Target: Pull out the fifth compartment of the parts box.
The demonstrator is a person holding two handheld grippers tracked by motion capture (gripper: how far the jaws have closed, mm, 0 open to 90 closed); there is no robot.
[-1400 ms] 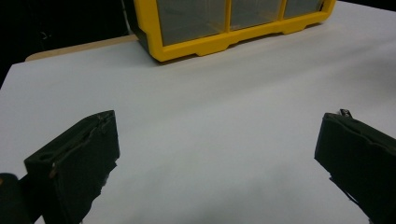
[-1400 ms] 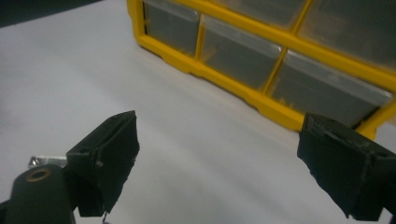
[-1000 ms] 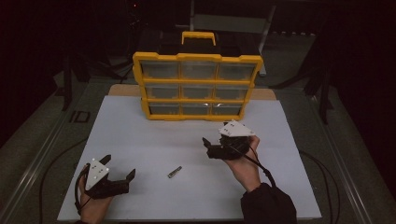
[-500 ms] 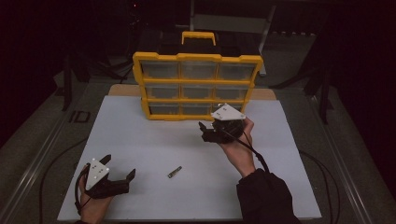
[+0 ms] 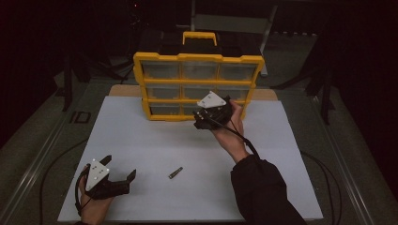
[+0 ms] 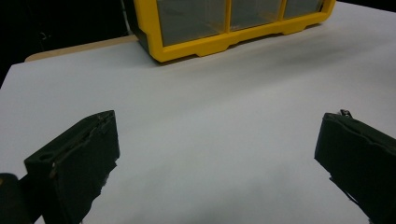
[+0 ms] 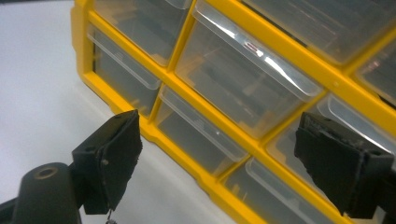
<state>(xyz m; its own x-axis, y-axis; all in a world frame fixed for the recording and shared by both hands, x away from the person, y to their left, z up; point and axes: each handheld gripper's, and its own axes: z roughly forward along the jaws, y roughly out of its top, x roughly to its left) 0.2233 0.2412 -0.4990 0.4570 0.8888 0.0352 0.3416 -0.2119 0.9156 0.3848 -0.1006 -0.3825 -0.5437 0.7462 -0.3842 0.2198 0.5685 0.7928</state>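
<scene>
Yellow drawer cabinet (image 5: 198, 86) stands upright at the far edge of the white worktop (image 5: 141, 140), about midway between its left and right edges, its clear drawers facing the person and a yellow carry handle on top. The right gripper (image 5: 206, 117) hangs just in front of the cabinet's bottom row, near the middle and right drawers, held by the right hand (image 5: 230, 126); its fingers (image 7: 109, 161) are spread wide with nothing between them, and in the right gripper view they frame the clear drawer fronts (image 7: 243, 79) of the lower rows at a tilt, close to the yellow frame, though whether they touch it cannot be told. The left gripper (image 5: 119, 173) rests low near the near-left corner of the worktop, well apart from the cabinet, its fingers (image 6: 77, 163) likewise wide apart and empty over bare white surface. A small dark metal piece (image 5: 175, 172) lies alone on the worktop toward the near edge, between the two grippers and closer to the left one; nothing stands between it and either gripper. The broad middle of the worktop is open white surface, with free room to the left and right of the cabinet out to the side edges. A cable trails from the right gripper back along the dark sleeve (image 5: 263, 192) toward the near edge.
</scene>
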